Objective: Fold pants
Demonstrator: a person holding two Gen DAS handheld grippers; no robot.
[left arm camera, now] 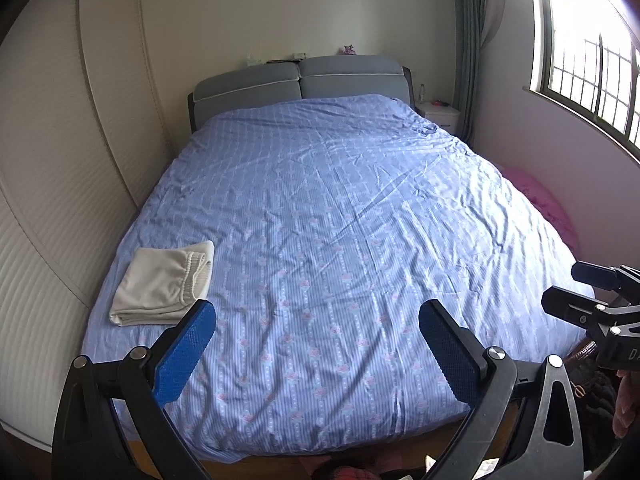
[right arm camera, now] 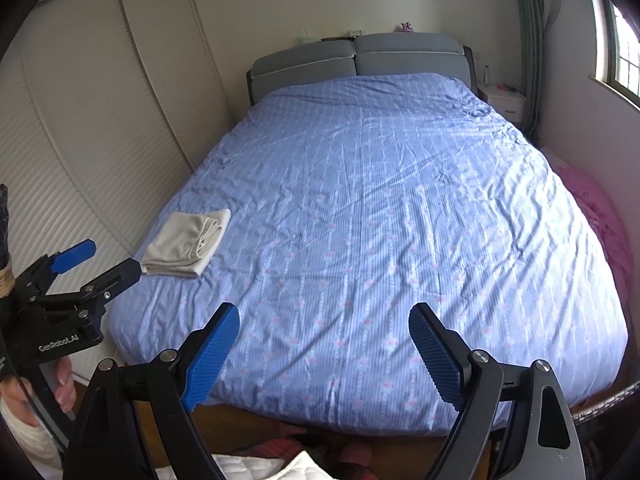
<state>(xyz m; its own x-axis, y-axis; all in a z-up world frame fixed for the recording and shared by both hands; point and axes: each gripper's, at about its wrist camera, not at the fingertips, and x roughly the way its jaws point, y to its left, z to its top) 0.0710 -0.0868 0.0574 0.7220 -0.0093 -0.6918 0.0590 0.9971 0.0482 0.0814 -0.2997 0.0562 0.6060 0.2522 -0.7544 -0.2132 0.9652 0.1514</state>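
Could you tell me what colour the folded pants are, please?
Cream-white folded fabric pants; clearest in the left wrist view.

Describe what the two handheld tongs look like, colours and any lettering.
Both the left tongs and the right tongs have black, angular link arms joined by round silver pivot pins. Each finger ends in a flat bright-blue pad with a fine knobbly grid texture. Seen from the right wrist view, the left tongs' black body carries white lettering reading GenRobot.AI.
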